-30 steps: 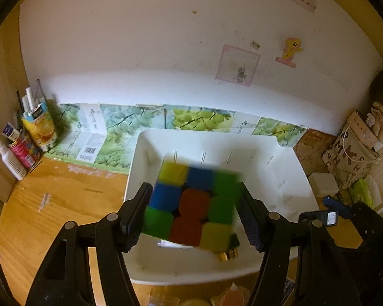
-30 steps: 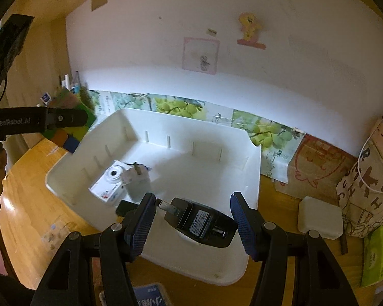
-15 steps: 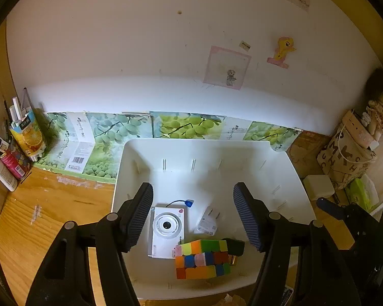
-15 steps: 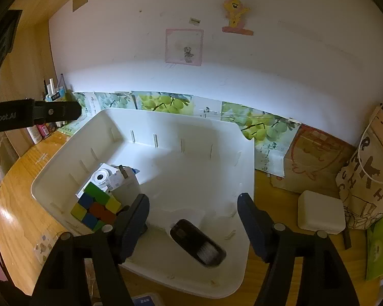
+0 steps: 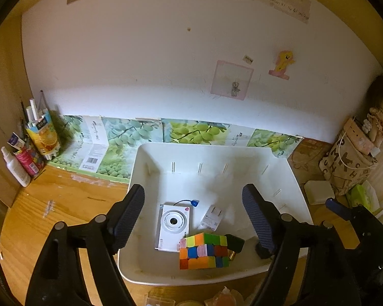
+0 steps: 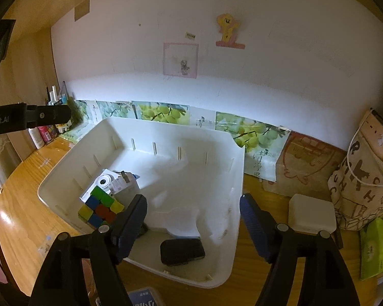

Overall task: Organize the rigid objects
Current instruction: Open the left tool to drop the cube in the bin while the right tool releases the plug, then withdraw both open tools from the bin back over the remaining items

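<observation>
Lower centre of both views: white bin [image 5: 280,168] on the wooden desk [image 5: 63,199].
Left gripper [image 5: 192,216]: spread wide, holding nothing, above the bin.
Right gripper [image 6: 193,225]: spread wide, holding nothing.
Puzzle cube [image 5: 204,251]: inside the bin, touching the white camera [image 5: 173,225].
Black charger [image 6: 182,251]: lower centre, on the bin floor.

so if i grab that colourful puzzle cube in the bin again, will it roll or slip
The puzzle cube sits on a flat face in the white bin, so rolling seems unlikely. Its glossy plastic faces may slip, and its layers might twist under an off-centre pinch.
</observation>
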A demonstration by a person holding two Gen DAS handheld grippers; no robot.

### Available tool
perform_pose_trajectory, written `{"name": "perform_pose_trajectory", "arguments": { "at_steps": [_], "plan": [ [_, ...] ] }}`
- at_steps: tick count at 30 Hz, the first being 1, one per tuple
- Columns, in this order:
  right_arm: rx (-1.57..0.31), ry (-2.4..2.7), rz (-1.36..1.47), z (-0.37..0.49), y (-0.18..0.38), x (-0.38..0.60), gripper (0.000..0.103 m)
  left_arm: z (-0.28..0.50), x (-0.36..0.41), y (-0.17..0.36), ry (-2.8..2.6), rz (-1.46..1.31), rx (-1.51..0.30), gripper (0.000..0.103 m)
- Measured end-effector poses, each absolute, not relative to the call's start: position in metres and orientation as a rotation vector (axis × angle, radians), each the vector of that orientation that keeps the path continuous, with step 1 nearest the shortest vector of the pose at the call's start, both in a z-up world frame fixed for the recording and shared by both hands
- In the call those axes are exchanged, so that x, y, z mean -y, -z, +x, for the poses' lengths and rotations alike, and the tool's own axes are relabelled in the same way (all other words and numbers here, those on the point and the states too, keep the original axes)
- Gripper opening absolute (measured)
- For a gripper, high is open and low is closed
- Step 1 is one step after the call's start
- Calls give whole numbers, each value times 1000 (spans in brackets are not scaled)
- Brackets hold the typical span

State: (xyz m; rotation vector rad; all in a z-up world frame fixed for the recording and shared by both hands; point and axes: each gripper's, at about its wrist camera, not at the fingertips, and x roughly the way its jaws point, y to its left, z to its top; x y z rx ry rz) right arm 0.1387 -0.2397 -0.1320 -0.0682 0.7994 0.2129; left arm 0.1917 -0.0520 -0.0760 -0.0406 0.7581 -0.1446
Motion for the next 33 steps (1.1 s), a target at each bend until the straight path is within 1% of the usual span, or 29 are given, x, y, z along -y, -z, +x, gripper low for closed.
{"name": "perform_pose_trajectory", "arguments": {
  "at_steps": [5, 17, 26, 33],
  "plan": [
    [-776, -252, -77, 131, 122, 246, 79, 174, 58, 62, 128, -17, -708, 82],
    [-719, -306, -92, 101, 102, 263, 79, 128, 67, 40, 47, -21, -635, 82],
    [-697, -344, -91, 76, 99, 278, 81, 87, 76, 35, 14, -8, -606, 82],
    [-681, -372, -93, 55, 100, 287, 81, 59, 72, 44, -47, -43, -639, 82]
  ]
}}
